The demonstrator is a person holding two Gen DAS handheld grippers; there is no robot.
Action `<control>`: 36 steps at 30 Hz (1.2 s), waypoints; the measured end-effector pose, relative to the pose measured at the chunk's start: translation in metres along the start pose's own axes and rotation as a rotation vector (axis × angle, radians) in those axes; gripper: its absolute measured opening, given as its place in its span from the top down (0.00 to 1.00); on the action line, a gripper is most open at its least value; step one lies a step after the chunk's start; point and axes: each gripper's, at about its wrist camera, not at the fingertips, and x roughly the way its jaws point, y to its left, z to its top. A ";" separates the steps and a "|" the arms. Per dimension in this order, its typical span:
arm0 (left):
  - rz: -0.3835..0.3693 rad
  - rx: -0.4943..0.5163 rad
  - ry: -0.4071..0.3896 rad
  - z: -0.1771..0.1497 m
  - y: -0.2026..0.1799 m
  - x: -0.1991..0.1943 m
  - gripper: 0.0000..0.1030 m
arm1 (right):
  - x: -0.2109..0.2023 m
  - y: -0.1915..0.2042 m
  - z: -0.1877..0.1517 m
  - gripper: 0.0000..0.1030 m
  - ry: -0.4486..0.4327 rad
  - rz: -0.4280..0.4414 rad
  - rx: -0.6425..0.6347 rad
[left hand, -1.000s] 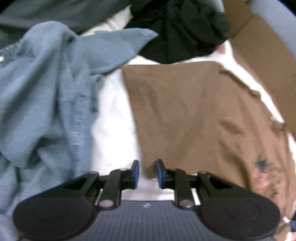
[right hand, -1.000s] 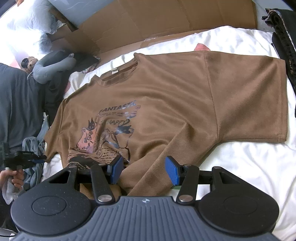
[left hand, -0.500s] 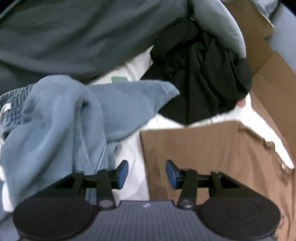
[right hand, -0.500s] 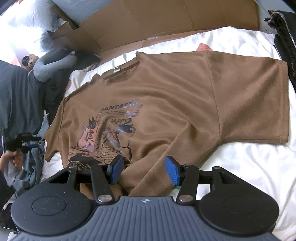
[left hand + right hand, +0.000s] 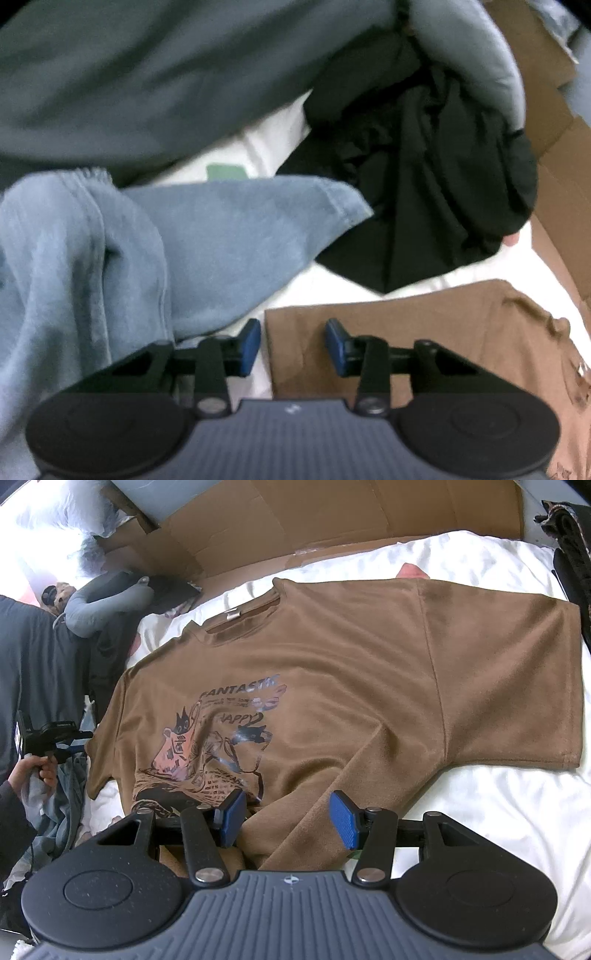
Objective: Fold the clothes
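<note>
A brown T-shirt [image 5: 351, 672] with a cat print lies flat, front up, on the white bed sheet [image 5: 480, 830]. My right gripper [image 5: 287, 821] stands open low over its hem, and a ridge of the brown fabric lies between the blue pads. My left gripper [image 5: 293, 347] hovers at the corner of the shirt's sleeve [image 5: 406, 325]. Its jaws are closing, with the sleeve's edge lying between them and neither pad pressing on it. In the right wrist view the left gripper [image 5: 83, 738] shows at the far left, held by a hand [image 5: 37, 771].
A rumpled blue-grey garment [image 5: 184, 240] lies left of the sleeve and a black garment [image 5: 424, 184] lies beyond it. Flattened cardboard [image 5: 332, 524] lines the far side of the bed. A grey neck pillow [image 5: 107, 602] and dark clothes [image 5: 569, 535] sit at the edges.
The left gripper has travelled along the shirt to the sleeve corner, so the black garment fills more of its view. Its jaws went wider, then narrowed a little. The right gripper has stayed put.
</note>
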 end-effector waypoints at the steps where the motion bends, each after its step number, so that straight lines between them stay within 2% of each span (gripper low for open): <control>1: 0.012 0.008 0.001 -0.001 0.000 0.003 0.61 | 0.000 0.000 0.000 0.44 0.002 -0.001 0.000; 3: 0.030 0.022 -0.010 -0.002 -0.001 0.008 0.64 | 0.001 0.000 -0.001 0.44 0.004 -0.002 -0.003; 5: 0.035 0.017 -0.033 -0.001 0.001 0.011 0.87 | 0.002 0.000 -0.001 0.44 0.006 -0.004 -0.003; 8: 0.031 0.010 -0.066 0.001 0.004 0.008 0.95 | 0.000 0.001 0.000 0.44 0.002 -0.004 -0.006; 13: 0.070 0.042 -0.116 0.005 0.003 0.000 0.95 | 0.000 -0.002 0.000 0.44 -0.001 -0.005 0.003; 19: 0.134 0.094 -0.059 0.008 -0.006 0.013 0.90 | 0.003 -0.002 -0.001 0.44 0.006 -0.005 -0.001; 21: 0.152 0.108 -0.061 0.007 -0.012 0.009 0.86 | 0.002 0.000 -0.001 0.44 0.001 -0.002 -0.008; 23: 0.164 0.112 -0.070 0.005 -0.018 0.001 0.71 | 0.001 -0.001 0.000 0.44 -0.004 -0.001 -0.008; 26: 0.167 0.143 -0.115 0.000 -0.032 -0.016 0.61 | 0.002 -0.003 0.003 0.44 -0.007 -0.006 -0.004; 27: 0.165 0.158 -0.134 -0.001 -0.038 -0.023 0.60 | 0.002 -0.004 0.004 0.44 -0.008 -0.009 -0.005; 31: 0.110 0.222 -0.189 -0.003 -0.068 -0.042 0.62 | 0.004 -0.003 0.007 0.44 -0.016 -0.012 -0.014; 36: -0.027 0.312 -0.181 -0.011 -0.122 -0.054 0.70 | 0.005 -0.004 0.015 0.44 -0.035 -0.028 -0.034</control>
